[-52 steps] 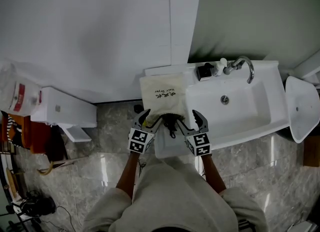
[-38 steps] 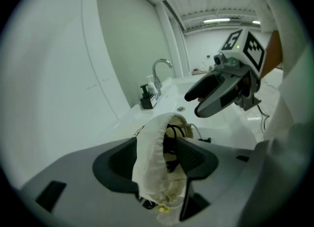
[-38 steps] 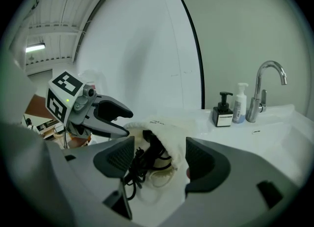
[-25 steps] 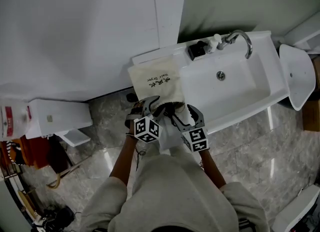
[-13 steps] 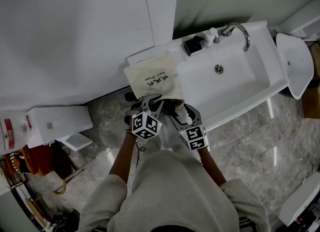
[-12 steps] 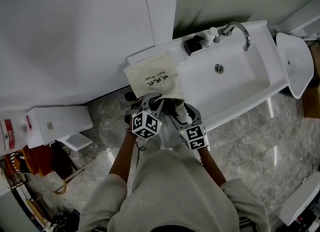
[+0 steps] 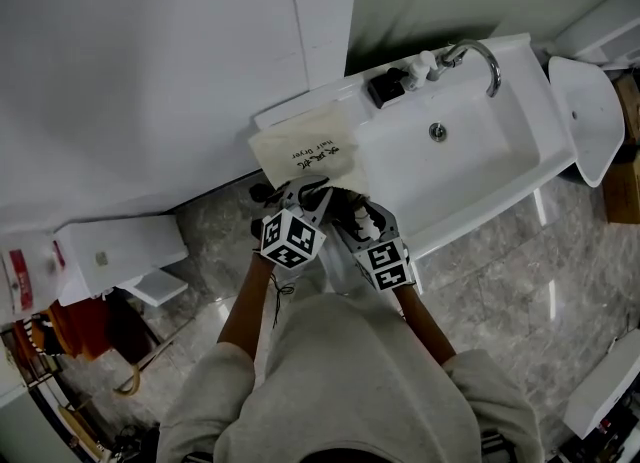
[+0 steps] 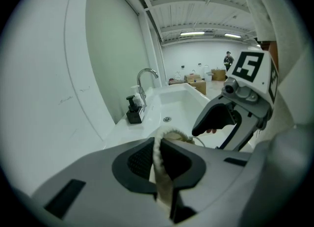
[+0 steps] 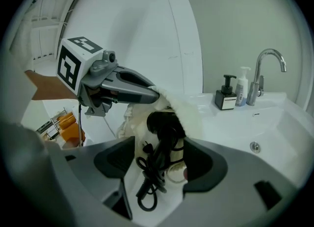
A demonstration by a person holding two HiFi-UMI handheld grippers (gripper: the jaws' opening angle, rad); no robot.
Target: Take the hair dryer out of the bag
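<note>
Grip: Close your right gripper [image 9: 159, 153] on the hair dryer [image 9: 166, 123] at its solid black body, not on the loose cord [image 9: 147, 184], which would likely slip through.
Pull: Draw it straight away from the sink [image 7: 470, 166], out through the bag's mouth, so the cloth doesn't drag along.
Hair dryer: Black and glossy. It sits half out of the bag's mouth, just off the sink's left edge, with its coiled cord and plug spilling out in front.
Bag: The bag [image 7: 305, 156] is cream cloth with dark print and lies flat on the ledge left of the sink.
Right tongs: Wide, one jaw on each side of the dryer, apparently not yet touching it.
Left tongs: Your left gripper [image 8: 158, 153] is pinched tight on the bag's rim; use it as an anchor.
</note>
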